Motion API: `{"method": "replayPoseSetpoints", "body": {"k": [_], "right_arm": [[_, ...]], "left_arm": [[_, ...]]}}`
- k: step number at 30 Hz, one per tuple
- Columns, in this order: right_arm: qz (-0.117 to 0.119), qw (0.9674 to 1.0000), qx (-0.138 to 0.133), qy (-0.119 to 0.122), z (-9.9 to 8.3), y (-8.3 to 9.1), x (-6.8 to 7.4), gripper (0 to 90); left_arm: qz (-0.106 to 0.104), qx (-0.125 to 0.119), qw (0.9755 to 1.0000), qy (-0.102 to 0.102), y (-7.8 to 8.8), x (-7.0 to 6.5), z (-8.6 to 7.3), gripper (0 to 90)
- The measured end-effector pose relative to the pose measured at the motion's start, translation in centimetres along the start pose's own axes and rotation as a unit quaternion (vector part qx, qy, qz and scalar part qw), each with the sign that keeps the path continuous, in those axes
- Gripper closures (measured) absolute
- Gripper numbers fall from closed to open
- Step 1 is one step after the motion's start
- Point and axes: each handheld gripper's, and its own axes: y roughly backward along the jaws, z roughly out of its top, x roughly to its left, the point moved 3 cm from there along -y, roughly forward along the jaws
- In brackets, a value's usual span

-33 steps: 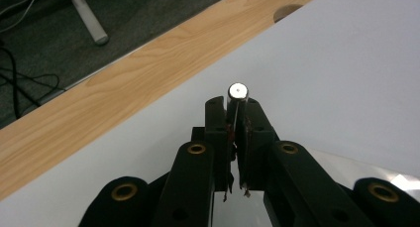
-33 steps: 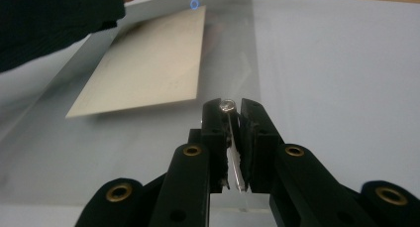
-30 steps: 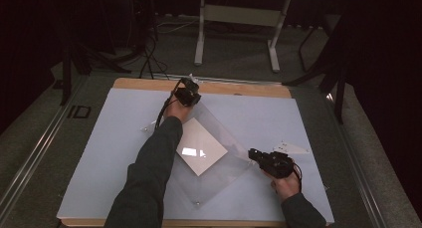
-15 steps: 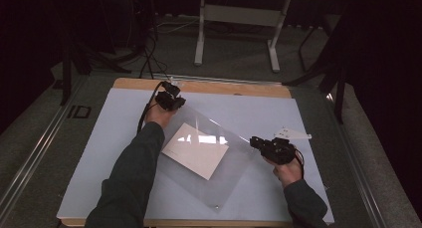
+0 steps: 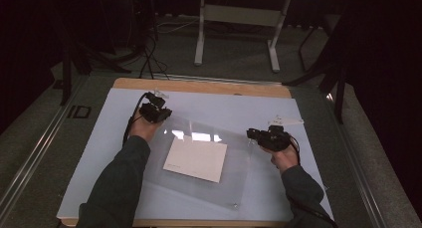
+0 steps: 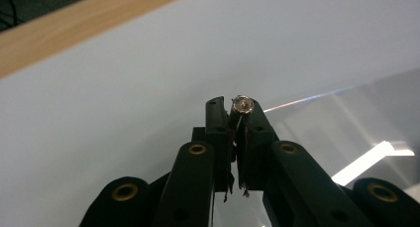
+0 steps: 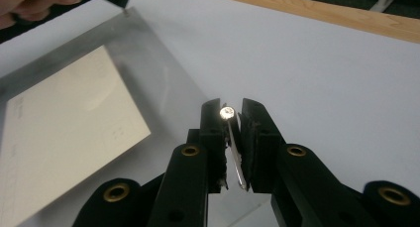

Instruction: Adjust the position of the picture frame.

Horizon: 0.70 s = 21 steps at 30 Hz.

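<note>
On the table (image 5: 99, 153) | left hand-held gripper (image 5: 158, 113) clamps clear sheet (image 5: 239, 178) corner | right hand-held gripper (image 5: 259, 135) clamps opposite corner

Clear sheet (image 5: 199, 153) — swung round, w/ both grippers leftward

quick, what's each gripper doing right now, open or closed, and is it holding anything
Left gripper: closed on a corner of the clear sheet, at a small metal stud.
Right gripper: closed on another corner of the clear sheet, also at a stud.

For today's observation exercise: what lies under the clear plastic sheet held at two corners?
Under the clear plastic sheet lies a white rectangular paper card, and below it the pale blue table mat. The card's underside is hidden.
</note>
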Motion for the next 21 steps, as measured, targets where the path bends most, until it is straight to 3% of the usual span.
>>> {"method": "replayPoseSetpoints", "body": {"k": [4,9,21], "right_arm": [[-0.005,0.9999,0.014,-0.004,0.4,-1.5,-1.0,80.8],[-0.014,0.9994,0.029,-0.012,0.6,-3.0,-2.3,80.6],[-0.026,0.9977,0.049,-0.038,0.0,-4.6,-4.4,81.2]], "left_arm": [[0.005,0.004,1.0,0.006,0.5,-0.2,-1.5,85.3],[0.015,0.011,0.9998,0.006,0.5,-0.7,-2.2,85.2],[0.009,0.016,0.9995,0.024,-0.9,-1.5,-3.3,85.1]]}}
